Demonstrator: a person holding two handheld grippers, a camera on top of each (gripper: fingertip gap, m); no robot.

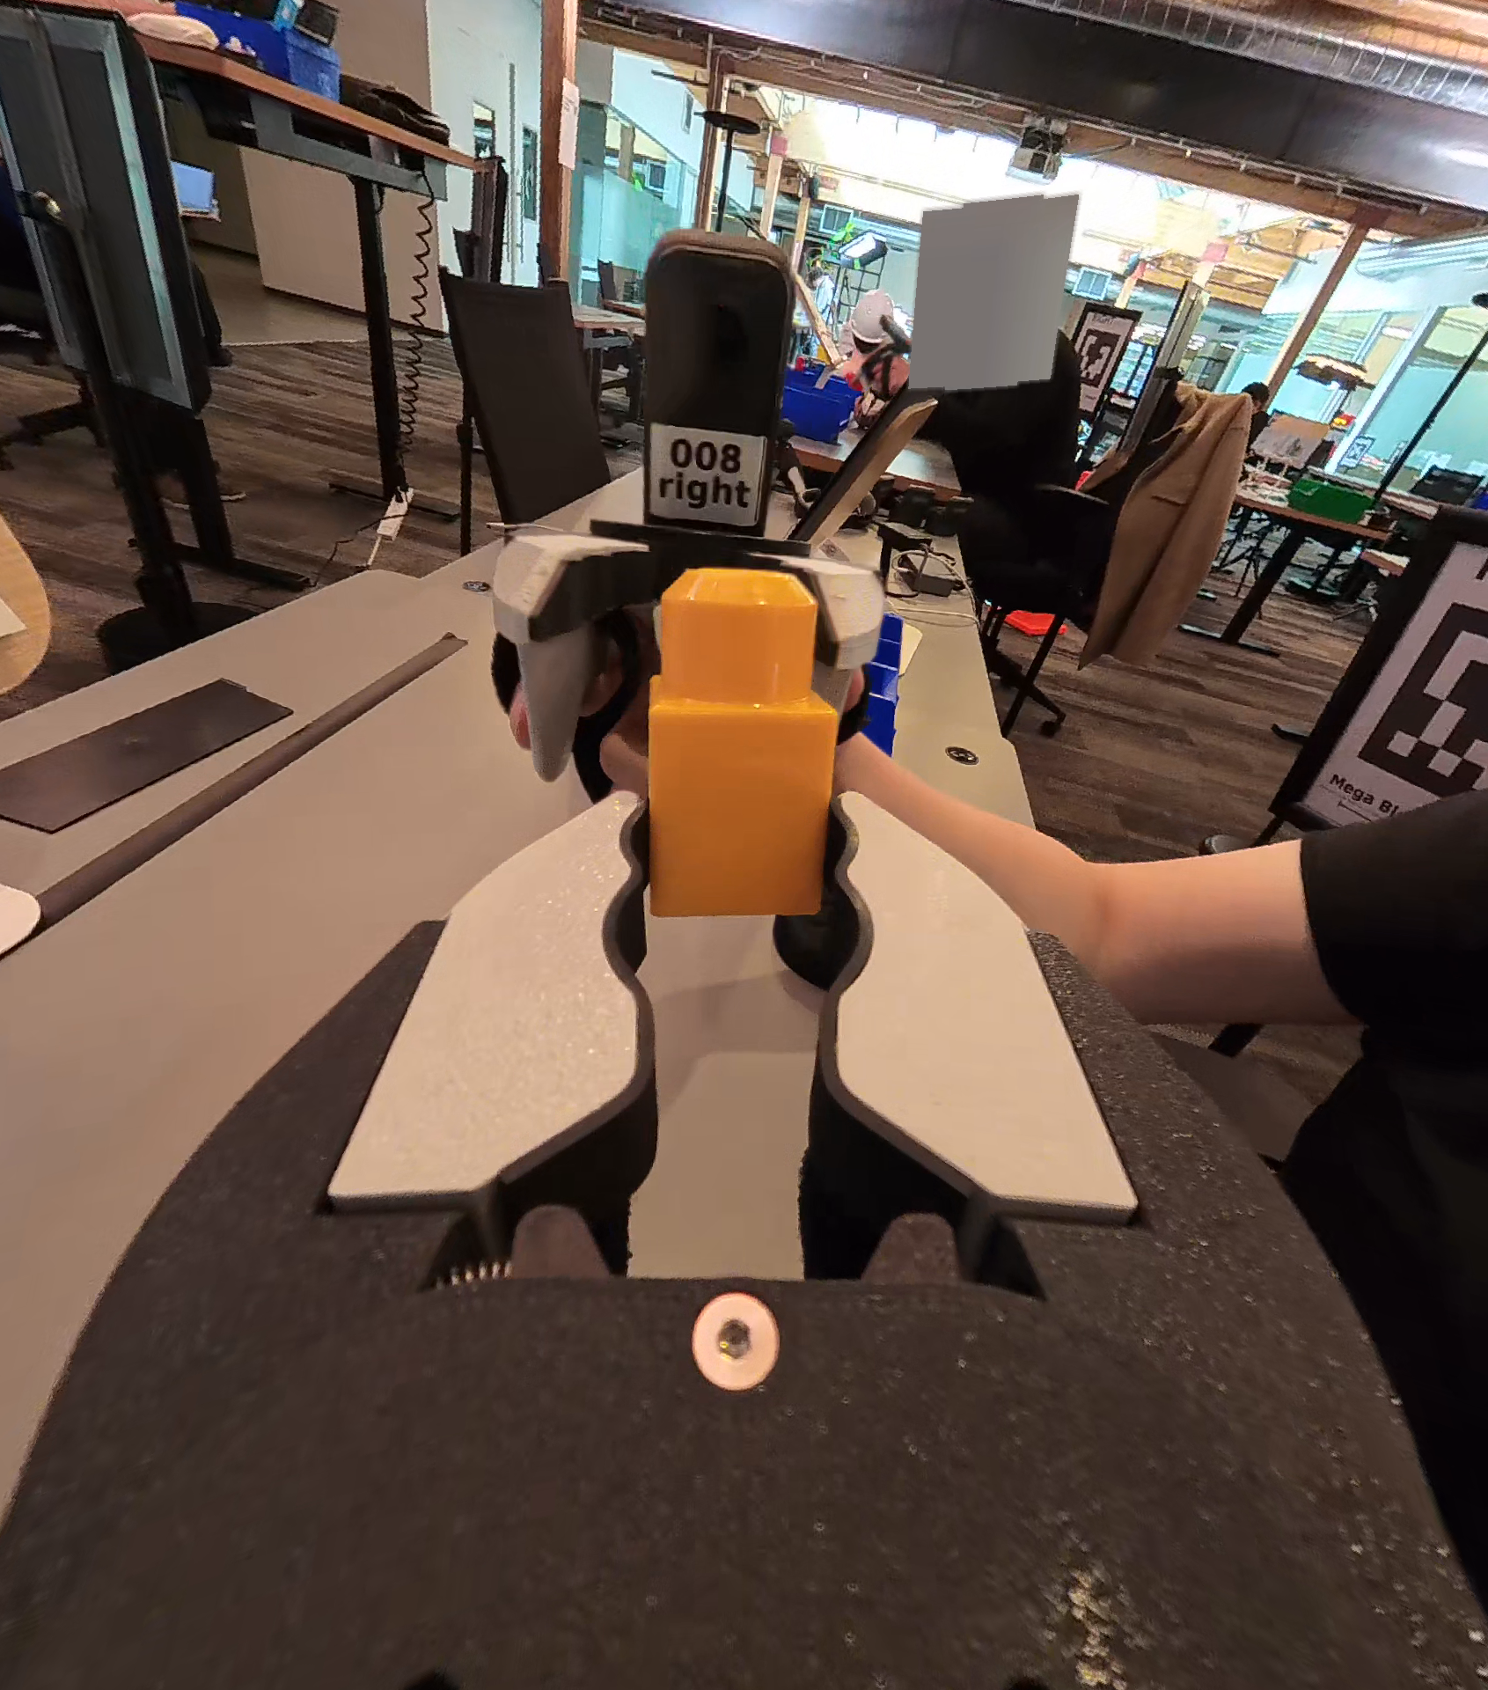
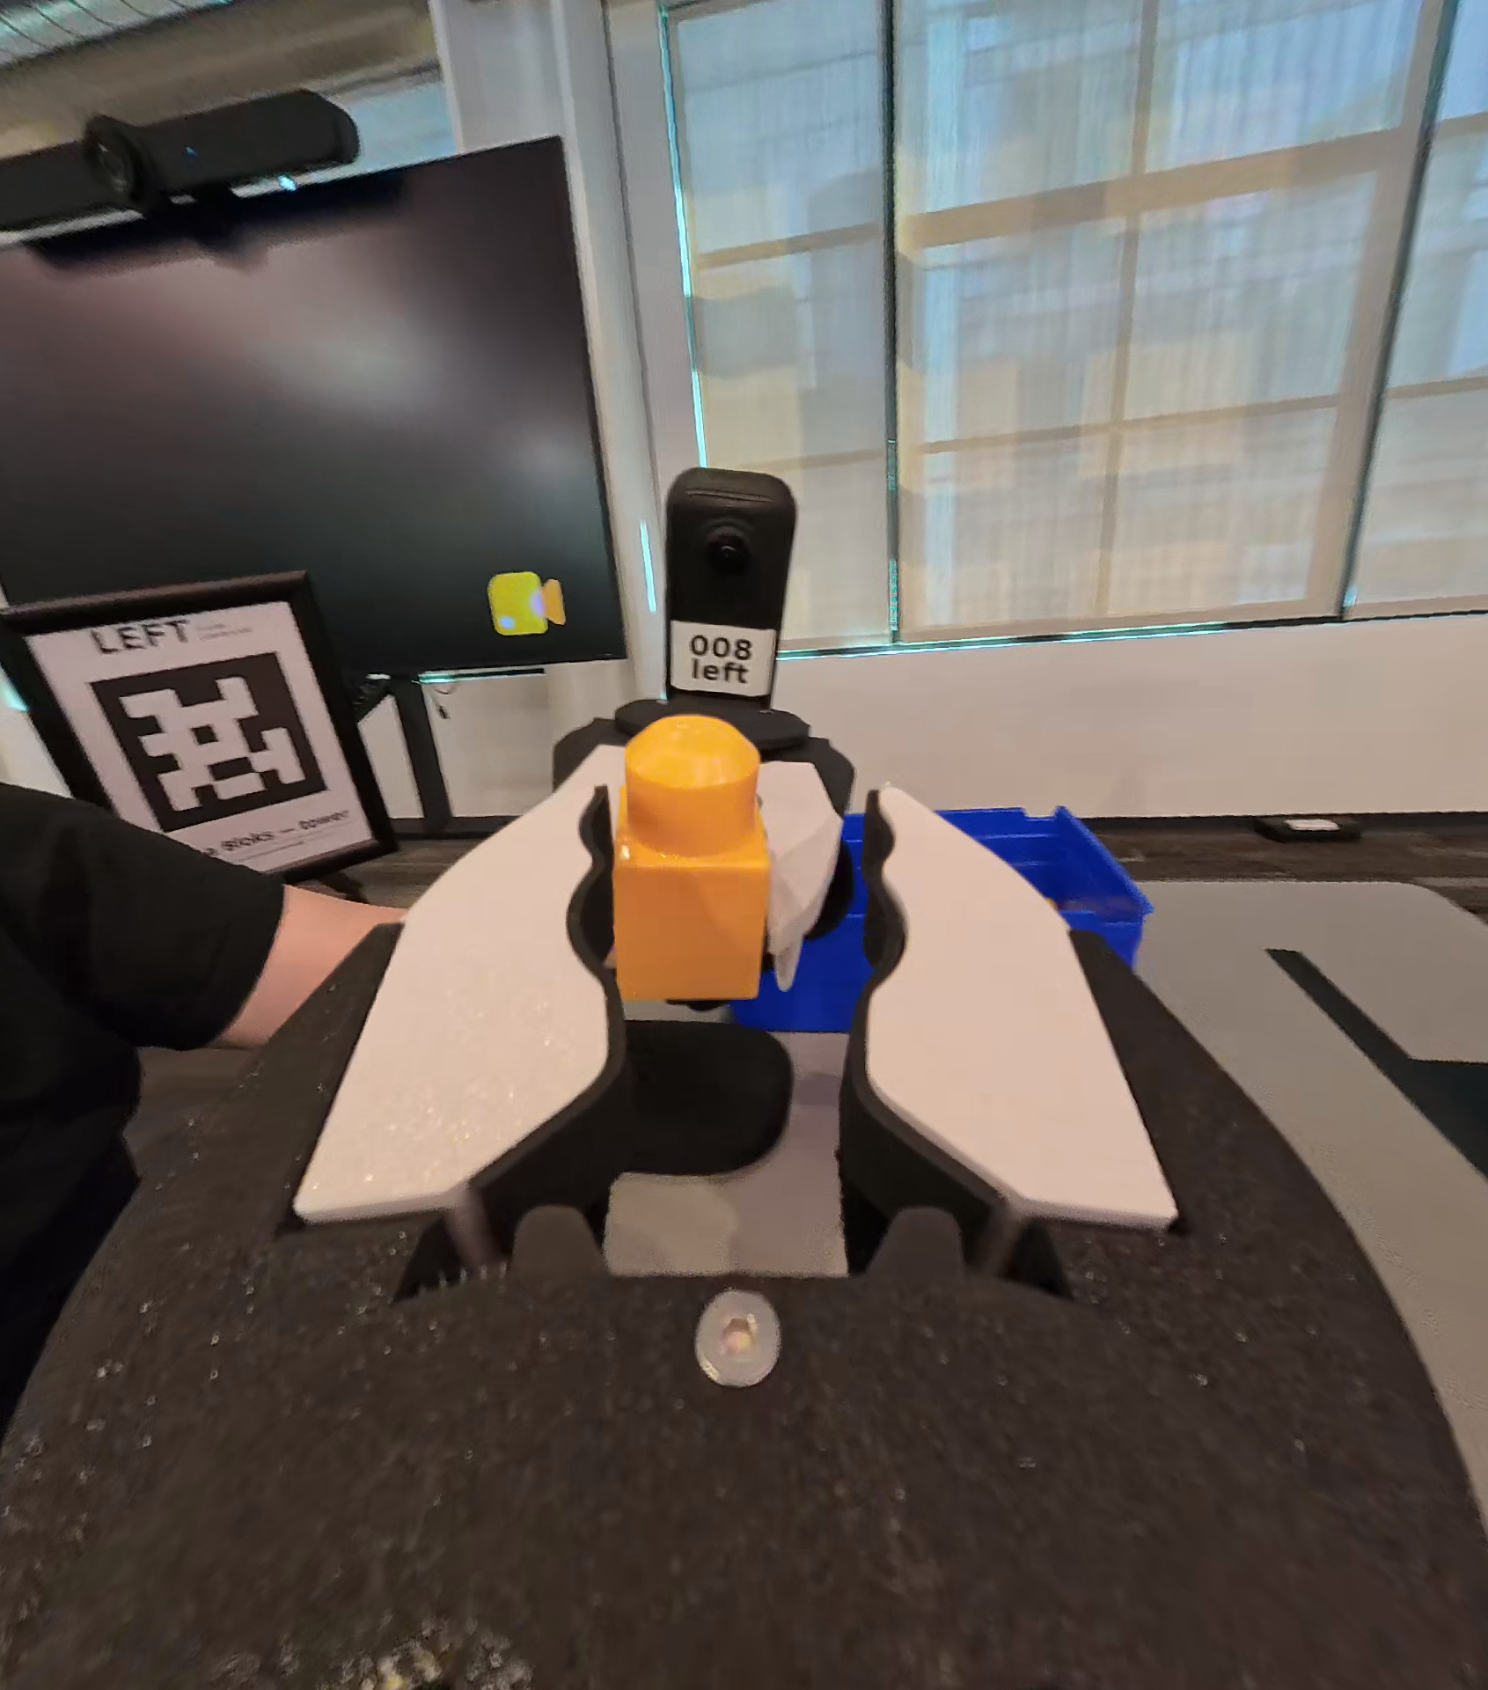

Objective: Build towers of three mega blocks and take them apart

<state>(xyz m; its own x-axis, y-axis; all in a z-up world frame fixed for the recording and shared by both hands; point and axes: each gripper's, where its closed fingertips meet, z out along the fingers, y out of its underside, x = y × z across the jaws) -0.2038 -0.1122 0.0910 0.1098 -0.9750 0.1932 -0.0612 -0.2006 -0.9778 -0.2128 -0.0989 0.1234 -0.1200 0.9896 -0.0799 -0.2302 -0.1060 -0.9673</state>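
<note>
Left hand-held gripper [image 1: 738, 855] front & centre, fingers [image 1: 539, 988] clamped on the lower sides of an orange block [image 1: 735, 796], block upright w/ its single stud on top; right hand-held gripper [image 1: 690, 622] faces it from just behind the block, camera on top, whether its fingers grip can't be told from here; a bare forearm [image 1: 1087, 905] reaches in from the right; grey desk [image 1: 127, 1052] below; blue bin [image 1: 891, 686] peeking out behind; framed marker sign [image 1: 1471, 686] at far right.

Both views are brightly lit; daylight is admitted through large windows [image 2: 1179, 366], slightly overexposed. Straight lines are bent toward frame edges. Background details at right-view left edge are blurred.
</note>
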